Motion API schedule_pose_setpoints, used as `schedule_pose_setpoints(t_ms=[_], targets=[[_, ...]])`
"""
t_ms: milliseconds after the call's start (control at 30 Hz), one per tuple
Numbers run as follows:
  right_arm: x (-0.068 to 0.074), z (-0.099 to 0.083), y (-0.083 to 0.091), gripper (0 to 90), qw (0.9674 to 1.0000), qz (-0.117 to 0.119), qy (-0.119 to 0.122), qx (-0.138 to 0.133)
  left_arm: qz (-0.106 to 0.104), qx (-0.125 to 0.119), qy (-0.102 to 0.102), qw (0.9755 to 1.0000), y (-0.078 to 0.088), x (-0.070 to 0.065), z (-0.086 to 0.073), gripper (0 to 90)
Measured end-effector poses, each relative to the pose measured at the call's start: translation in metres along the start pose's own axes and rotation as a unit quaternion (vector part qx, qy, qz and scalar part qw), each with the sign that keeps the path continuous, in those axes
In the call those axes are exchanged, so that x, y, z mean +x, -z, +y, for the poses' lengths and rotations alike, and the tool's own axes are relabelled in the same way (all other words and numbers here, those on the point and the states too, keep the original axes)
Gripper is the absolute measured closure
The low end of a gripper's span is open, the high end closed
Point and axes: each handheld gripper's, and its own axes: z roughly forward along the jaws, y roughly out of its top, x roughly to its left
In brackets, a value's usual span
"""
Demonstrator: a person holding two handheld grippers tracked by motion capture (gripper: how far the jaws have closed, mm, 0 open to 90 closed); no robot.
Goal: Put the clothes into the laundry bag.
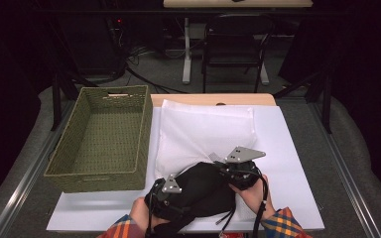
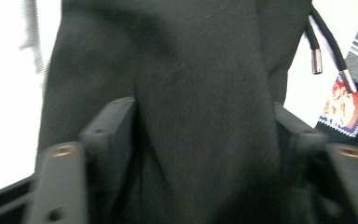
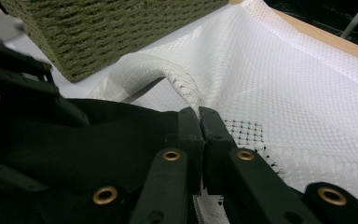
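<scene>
A white mesh bag [image 1: 203, 129] lies flat across the middle of the table. Its near edge is lifted over a bundled black garment [image 1: 203, 186]. My left gripper [image 1: 171, 191] sits at the garment's left end. In the left gripper view its jaws press on a thick fold of the black cloth [image 2: 191, 93], and the left gripper [image 2: 200, 135] is shut on it. Two metal-tipped drawstrings [image 2: 317, 56] hang at the right. My right gripper [image 3: 199, 116] is shut on the mesh bag's rolled edge [image 3: 182, 81], beside the black garment [image 3: 98, 140].
An olive woven basket [image 1: 104, 99] stands with nothing in it at the table's left, close to the bag; its corner [image 3: 107, 32] rises beyond the right gripper. A white sheet [image 1: 287, 163] covers the table. A chair [image 1: 233, 44] and desk legs stand beyond the far edge.
</scene>
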Motion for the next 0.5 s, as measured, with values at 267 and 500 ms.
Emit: schedule_pose_setpoints(t_ms=[267, 500], targets=[[0.001, -0.001, 0.002, 88.5, 1.0, 0.003, 0.002, 0.003, 0.007, -0.04, 0.024, 0.9989, 0.001, 0.0, -0.005, 65.8], [0.004, 0.002, 0.001, 88.5, 1.0, 0.003, 0.007, 0.0, 0.01, -0.056, 0.053, 0.997, 0.012, 0.0, 0.001, 71.8]])
